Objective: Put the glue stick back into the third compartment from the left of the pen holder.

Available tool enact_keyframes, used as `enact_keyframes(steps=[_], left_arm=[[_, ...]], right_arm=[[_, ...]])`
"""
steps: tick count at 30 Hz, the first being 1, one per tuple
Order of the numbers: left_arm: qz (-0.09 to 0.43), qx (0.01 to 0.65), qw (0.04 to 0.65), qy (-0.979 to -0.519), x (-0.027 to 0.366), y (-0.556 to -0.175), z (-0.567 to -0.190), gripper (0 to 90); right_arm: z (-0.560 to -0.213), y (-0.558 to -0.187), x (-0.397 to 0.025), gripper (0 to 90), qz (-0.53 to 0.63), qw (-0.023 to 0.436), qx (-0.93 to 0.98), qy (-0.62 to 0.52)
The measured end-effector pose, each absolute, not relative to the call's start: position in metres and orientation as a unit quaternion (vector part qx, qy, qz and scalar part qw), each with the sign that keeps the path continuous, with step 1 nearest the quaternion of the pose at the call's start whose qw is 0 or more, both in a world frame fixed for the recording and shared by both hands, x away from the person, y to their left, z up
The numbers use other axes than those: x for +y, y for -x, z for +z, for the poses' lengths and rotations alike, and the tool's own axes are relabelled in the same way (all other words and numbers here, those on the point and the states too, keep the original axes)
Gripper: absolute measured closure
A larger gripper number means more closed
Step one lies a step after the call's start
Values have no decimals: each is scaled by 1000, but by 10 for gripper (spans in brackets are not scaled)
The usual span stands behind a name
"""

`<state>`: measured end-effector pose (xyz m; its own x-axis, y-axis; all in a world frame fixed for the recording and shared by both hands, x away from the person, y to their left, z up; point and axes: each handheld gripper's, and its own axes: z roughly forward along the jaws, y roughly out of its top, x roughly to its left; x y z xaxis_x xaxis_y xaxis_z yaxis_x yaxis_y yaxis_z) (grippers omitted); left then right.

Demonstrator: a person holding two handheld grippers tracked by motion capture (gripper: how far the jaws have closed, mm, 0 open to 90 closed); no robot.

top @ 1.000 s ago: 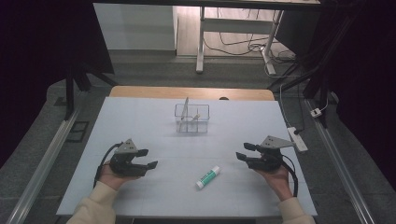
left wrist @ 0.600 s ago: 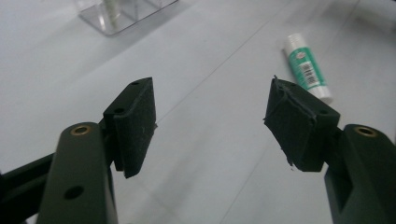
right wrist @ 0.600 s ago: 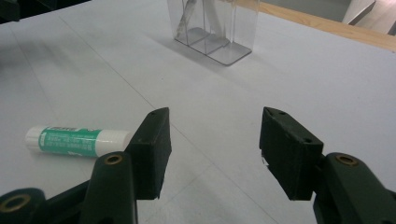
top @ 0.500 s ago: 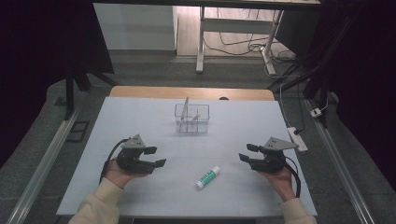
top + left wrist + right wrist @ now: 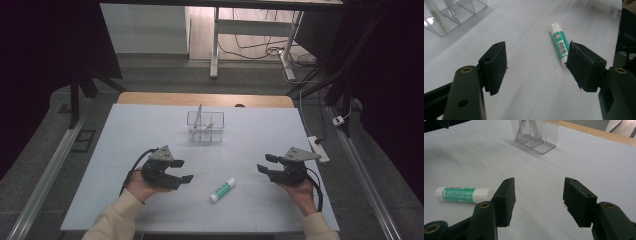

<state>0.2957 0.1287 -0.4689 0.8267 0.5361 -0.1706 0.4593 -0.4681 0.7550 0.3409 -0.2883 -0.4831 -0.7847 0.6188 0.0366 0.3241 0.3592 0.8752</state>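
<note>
High view: glue stick (image 5: 222, 190) lies flat on the surface (image 5: 125, 130), on the near side of the clear organizer (image 5: 205, 127) | left gripper (image 5: 181, 170) just left of the glue stick, jaws spread, empty | right gripper (image 5: 265, 163) right of the glue stick, apart from it, jaws spread, empty

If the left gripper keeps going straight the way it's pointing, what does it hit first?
Probably the glue stick: it lies on the table just ahead of the open left gripper, slightly toward one jaw, so it might only be clipped.
</note>
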Motion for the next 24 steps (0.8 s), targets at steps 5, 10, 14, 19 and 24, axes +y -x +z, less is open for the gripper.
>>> enact_keyframes(steps=[5, 10, 14, 19, 24], left_arm=[[39, 277, 422, -862, 113, -297, -468, 331], [32, 261, 416, -871, 95, -300, -468, 329], [28, 254, 412, -875, 83, -302, -468, 327], [26, 246, 407, -880, 73, -305, -469, 327], [22, 241, 402, -883, 64, -306, -470, 327]], right_arm=[[-484, -341, -287, 428, 484, 152, 812, -289], [-484, -341, -288, 428, 483, 152, 812, -291], [-485, -341, -288, 428, 480, 152, 814, -290], [-486, -342, -288, 428, 479, 151, 815, -290], [-486, -341, -288, 427, 476, 151, 817, -289]])
